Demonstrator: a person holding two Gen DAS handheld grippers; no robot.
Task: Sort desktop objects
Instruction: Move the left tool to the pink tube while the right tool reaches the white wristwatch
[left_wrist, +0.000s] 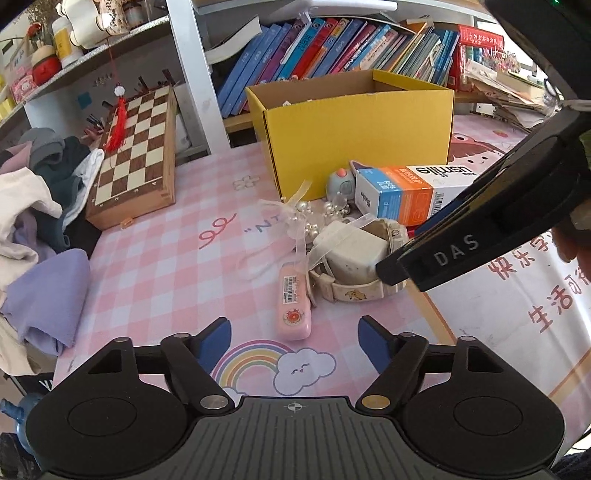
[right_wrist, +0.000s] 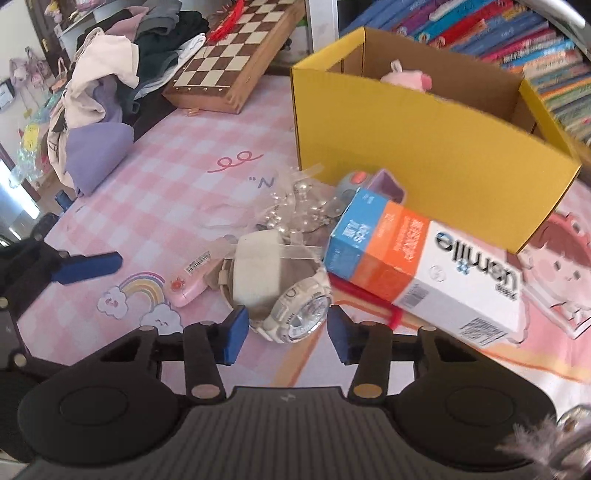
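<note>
A white watch (right_wrist: 295, 314) wrapped round a white cushion (right_wrist: 258, 269) lies on the pink checked mat. My right gripper (right_wrist: 288, 325) has its blue pads against both sides of the watch face. In the left wrist view one of its fingers (left_wrist: 391, 267) reaches the watch band (left_wrist: 354, 291). My left gripper (left_wrist: 293, 332) stands open, its pads on either side of the near end of a pink case (left_wrist: 295, 299) without touching it. A usmile carton (right_wrist: 424, 273) lies tilted in front of the open yellow box (right_wrist: 424, 147), which holds a pink plush toy (right_wrist: 410, 79).
Pearl strings with ribbon (left_wrist: 314, 218) and a small grey toy (left_wrist: 341, 181) lie beside the yellow box (left_wrist: 351, 140). A folded chessboard (left_wrist: 136, 147) and a heap of clothes (left_wrist: 37, 206) take up the left. Books (left_wrist: 332, 44) line the shelf behind.
</note>
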